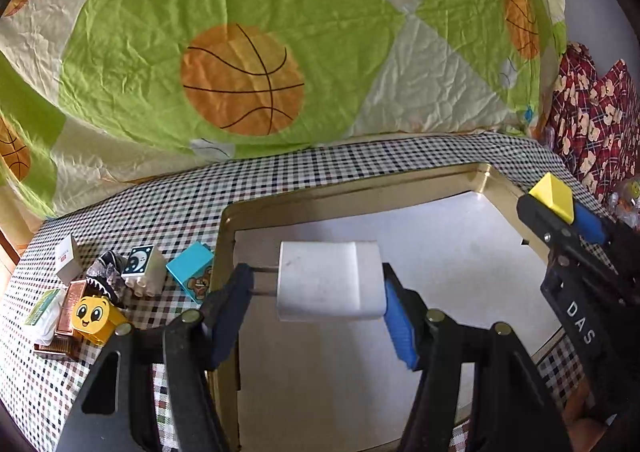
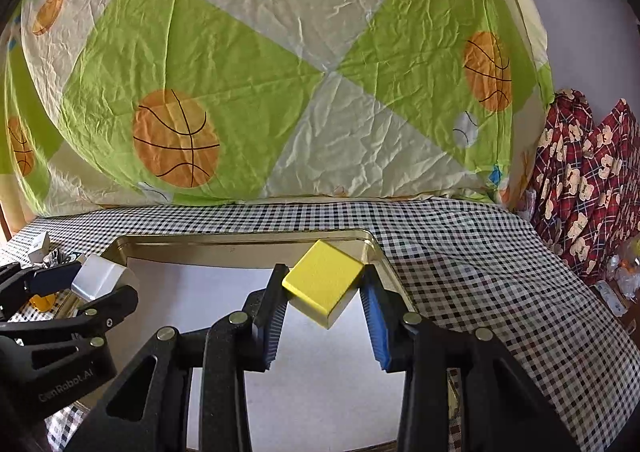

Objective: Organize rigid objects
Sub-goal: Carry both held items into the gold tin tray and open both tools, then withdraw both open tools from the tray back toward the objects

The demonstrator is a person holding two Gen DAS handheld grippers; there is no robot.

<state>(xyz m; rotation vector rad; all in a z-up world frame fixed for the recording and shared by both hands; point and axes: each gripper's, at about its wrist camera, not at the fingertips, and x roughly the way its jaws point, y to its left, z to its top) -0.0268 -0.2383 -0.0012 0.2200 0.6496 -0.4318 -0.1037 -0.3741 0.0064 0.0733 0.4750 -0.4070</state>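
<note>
My left gripper [image 1: 316, 284] is shut on a white plug charger [image 1: 330, 280], prongs pointing left, held above the gold tray [image 1: 360, 188] with its white floor. My right gripper [image 2: 324, 292] is shut on a yellow block [image 2: 323, 280], tilted on a corner, above the tray's [image 2: 240, 242] far right corner. The right gripper with the yellow block [image 1: 554, 198] shows at the right of the left wrist view. The left gripper with the charger [image 2: 100, 276] shows at the left of the right wrist view.
On the checked cloth [image 1: 320, 168] left of the tray lie a teal bear brick [image 1: 192, 270], a moon brick [image 1: 142, 264], a yellow face brick [image 1: 94, 318], a small white box [image 1: 68, 258] and other small items. A basketball quilt [image 1: 240, 80] rises behind; red plaid fabric [image 2: 588, 180] lies right.
</note>
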